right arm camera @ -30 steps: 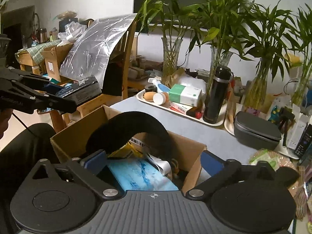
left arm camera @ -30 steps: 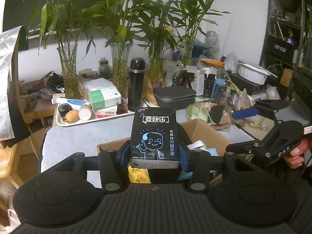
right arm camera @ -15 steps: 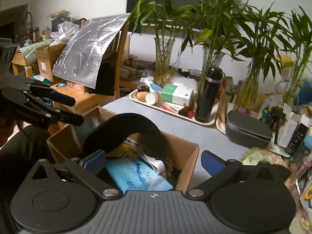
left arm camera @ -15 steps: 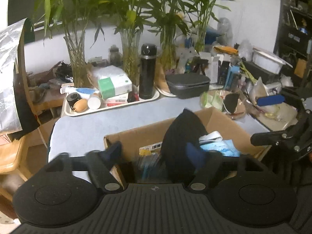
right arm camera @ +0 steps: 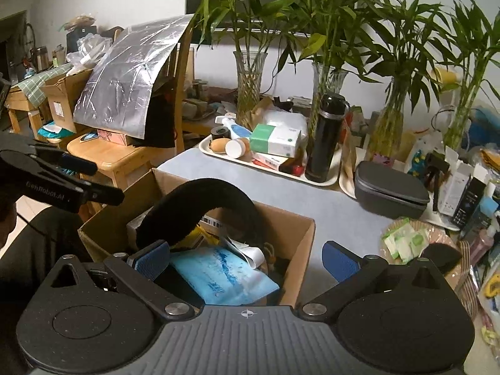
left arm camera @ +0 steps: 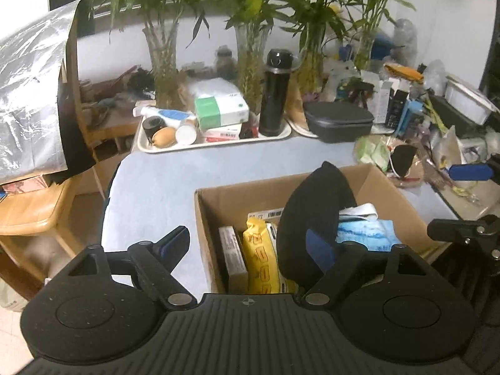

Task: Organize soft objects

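Note:
An open cardboard box [left arm camera: 281, 187] stands on the pale blue table. Inside are a yellow packet [left arm camera: 262, 250], a light pack on edge [left arm camera: 232, 250], a blue packet [left arm camera: 365, 231] and a black curved cushion [left arm camera: 312, 212] that arches above the rim. My left gripper [left arm camera: 247, 247] hovers over the box's near left corner. Its jaws are opening and the pads touch nothing. My right gripper [right arm camera: 247, 259] stands open above the blue packet [right arm camera: 218, 268], beside the cushion [right arm camera: 212, 193]. The right wrist view shows the left gripper's fingers [right arm camera: 72, 187] at the box's [right arm camera: 290, 218] left side.
Behind the box a white tray [left arm camera: 218, 142] carries a tissue box, small jars and a black flask [left arm camera: 275, 93]. A grey case [left arm camera: 339, 120] and glass vases of bamboo stand beyond. Loose clutter fills the table's right side. A wooden chair with a silver foil bag [left arm camera: 28, 100] is left.
My left gripper has let go of the black cartoon-face pack, which dropped into the box, and its jaws have spread wide. The left view has tipped downward. The right gripper has hardly moved.

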The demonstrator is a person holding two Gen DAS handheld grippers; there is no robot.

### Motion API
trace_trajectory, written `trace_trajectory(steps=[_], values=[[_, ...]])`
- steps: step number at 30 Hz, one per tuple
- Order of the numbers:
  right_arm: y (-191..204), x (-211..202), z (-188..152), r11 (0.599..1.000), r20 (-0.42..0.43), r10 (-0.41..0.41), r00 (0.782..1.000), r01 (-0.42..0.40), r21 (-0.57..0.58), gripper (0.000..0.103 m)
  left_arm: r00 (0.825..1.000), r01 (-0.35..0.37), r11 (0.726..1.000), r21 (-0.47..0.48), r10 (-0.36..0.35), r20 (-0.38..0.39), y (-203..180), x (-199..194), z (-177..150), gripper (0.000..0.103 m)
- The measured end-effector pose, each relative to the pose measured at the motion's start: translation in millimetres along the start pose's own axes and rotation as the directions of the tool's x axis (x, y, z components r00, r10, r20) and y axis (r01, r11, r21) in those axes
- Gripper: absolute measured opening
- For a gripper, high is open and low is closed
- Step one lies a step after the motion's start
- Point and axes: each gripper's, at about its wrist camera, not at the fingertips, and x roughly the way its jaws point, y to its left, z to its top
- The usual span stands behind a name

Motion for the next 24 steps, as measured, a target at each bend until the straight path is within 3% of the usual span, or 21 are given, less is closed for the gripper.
trace_trajectory(steps=[3, 4, 10, 17, 24], values=[[0.1, 0.1, 2.3, 0.999, -0.012, -0.019, 1.000, 0.020, 0.030, 0.103, 1.000, -0.010, 1.000, -0.015, 0.010, -0.021, -2.8, -3.2, 0.1, 0.091], [-0.2, 0.0, 3.0, 0.999, -0.020, -0.028, 0.999, 0.029, 0.045, 0.103, 0.999, -0.014, 1.000, -0.012, 0.013, -0.033, -4.3, -3.5, 0.6, 0.103], [1.7, -2.9, 6.1, 0.991, -0.071, -0.087, 0.994, 0.094, 0.097, 0.103, 0.996, -0.090, 0.996, 0.004, 0.090, -0.002, -16.1, -16.0, -0.2, 0.103], [9.2, -4.4, 7.1, 0.980, -0.139, -0.147, 0.979, 0.163, 0.112, 0.103, 0.991, -0.131, 0.990, -0.043, 0.131, -0.006, -18.0, -26.7, 1.7, 0.103], [16.4, -4.4, 6.1, 0.972, -0.184, -0.189, 0.964, 0.211, 0.106, 0.103, 0.993, -0.118, 0.989, -0.084, 0.116, -0.032, -18.5, -33.5, 2.2, 0.103]])
